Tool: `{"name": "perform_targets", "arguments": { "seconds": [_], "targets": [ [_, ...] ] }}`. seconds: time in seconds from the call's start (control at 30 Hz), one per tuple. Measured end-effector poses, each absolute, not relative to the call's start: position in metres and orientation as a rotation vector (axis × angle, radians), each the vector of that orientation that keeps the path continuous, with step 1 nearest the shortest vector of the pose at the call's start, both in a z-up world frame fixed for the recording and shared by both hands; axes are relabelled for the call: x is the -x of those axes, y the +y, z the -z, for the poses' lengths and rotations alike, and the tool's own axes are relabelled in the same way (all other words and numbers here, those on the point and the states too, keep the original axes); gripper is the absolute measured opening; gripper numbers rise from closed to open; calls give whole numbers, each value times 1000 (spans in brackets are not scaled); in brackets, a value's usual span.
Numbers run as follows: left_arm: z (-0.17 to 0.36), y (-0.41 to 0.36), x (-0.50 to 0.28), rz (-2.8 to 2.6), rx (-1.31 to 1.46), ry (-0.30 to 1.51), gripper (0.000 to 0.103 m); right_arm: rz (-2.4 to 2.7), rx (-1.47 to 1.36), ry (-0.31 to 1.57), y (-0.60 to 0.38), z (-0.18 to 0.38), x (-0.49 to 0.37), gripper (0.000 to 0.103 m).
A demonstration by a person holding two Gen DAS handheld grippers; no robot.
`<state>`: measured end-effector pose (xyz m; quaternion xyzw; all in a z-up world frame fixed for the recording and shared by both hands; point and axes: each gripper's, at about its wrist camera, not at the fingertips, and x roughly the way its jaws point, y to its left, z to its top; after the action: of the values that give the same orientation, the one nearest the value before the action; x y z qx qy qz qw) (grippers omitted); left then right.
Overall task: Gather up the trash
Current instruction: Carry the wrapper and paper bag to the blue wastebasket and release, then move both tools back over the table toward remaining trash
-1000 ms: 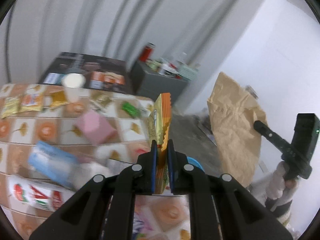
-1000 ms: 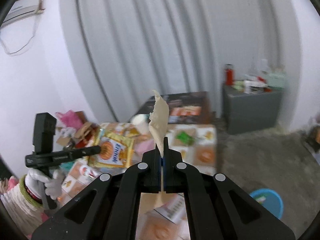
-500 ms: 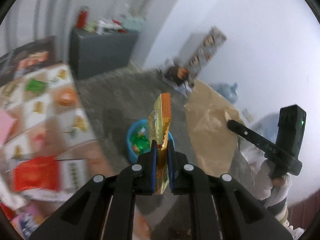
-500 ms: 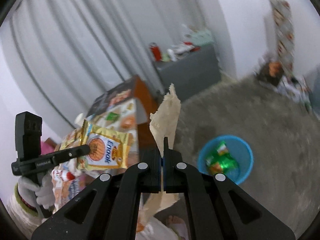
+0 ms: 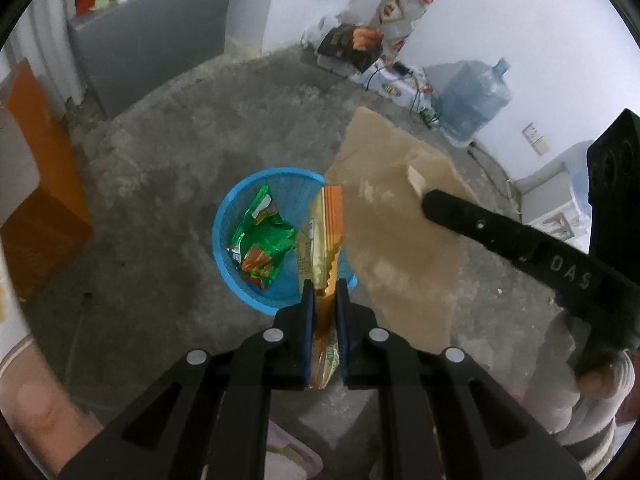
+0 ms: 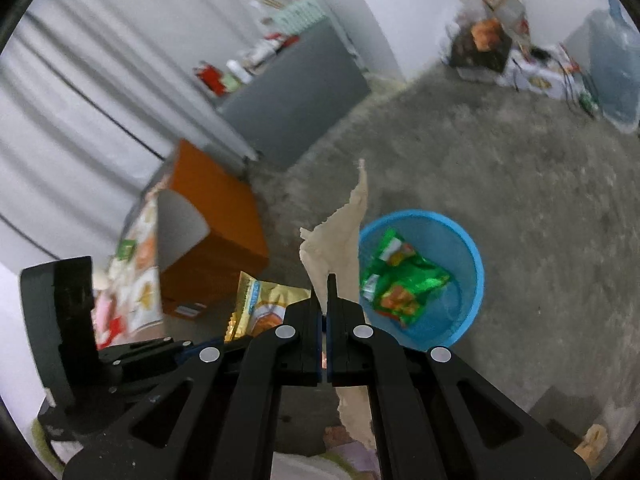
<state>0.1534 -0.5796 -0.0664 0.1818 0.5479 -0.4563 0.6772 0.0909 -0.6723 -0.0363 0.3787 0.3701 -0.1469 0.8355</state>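
Both tools have swung from the bench to above the blue bin (image 5: 224,236), left tool (image 5: 325,286) clamped on a snack packet (image 5: 326,236), right tool (image 6: 325,280) on brown paper (image 6: 340,240), ready to drop.

both wrist views above bin (image 5: 224,216)

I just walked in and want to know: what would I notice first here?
The bright blue bin on the grey floor, with a shiny green wrapper inside. Just above it, the left gripper pinches a gold snack packet, and beside it the right gripper pinches a torn piece of brown paper.
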Motion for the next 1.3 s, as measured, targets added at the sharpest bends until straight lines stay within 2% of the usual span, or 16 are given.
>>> {"name": "perform_targets", "arguments": {
  "seconds": [0.2, 0.27, 0.3, 0.37, 0.5, 0.6, 0.77, 0.9, 1.0, 1.17, 1.3],
  "targets": [
    [107, -609, -162, 1000, -444, 1252, 11, 352, -850, 834, -694, 78, -104, 0],
    [117, -613, -165, 994, -460, 1250, 17, 382, -849, 851, -699, 92, -110, 6],
    [122, -617, -166, 981, -467, 1247, 27, 395, -856, 867, -702, 100, -112, 9],
    [132, -621, -168, 965, -456, 1242, 38, 396, -883, 902, -705, 111, -113, 26],
    [136, -620, -167, 969, -419, 1244, 45, 420, -917, 924, -706, 125, -104, 28],
    [131, -616, -167, 981, -415, 1233, 47, 431, -920, 915, -705, 124, -95, 30],
    [103, -598, -161, 1010, -372, 1190, 54, 436, -900, 867, -695, 105, -75, 31],
    [74, -577, -157, 1041, -329, 1144, 64, 440, -818, 819, -681, 79, -64, 35],
    [44, -549, -154, 1067, -270, 1117, 64, 440, -727, 785, -666, 53, -55, 45],
    [-5, -496, -149, 1085, -200, 1045, 65, 416, -526, 699, -631, -3, -37, 70],
    [-47, -449, -149, 1083, -174, 949, 66, 382, -403, 626, -603, -44, -26, 82]
  ]
}}
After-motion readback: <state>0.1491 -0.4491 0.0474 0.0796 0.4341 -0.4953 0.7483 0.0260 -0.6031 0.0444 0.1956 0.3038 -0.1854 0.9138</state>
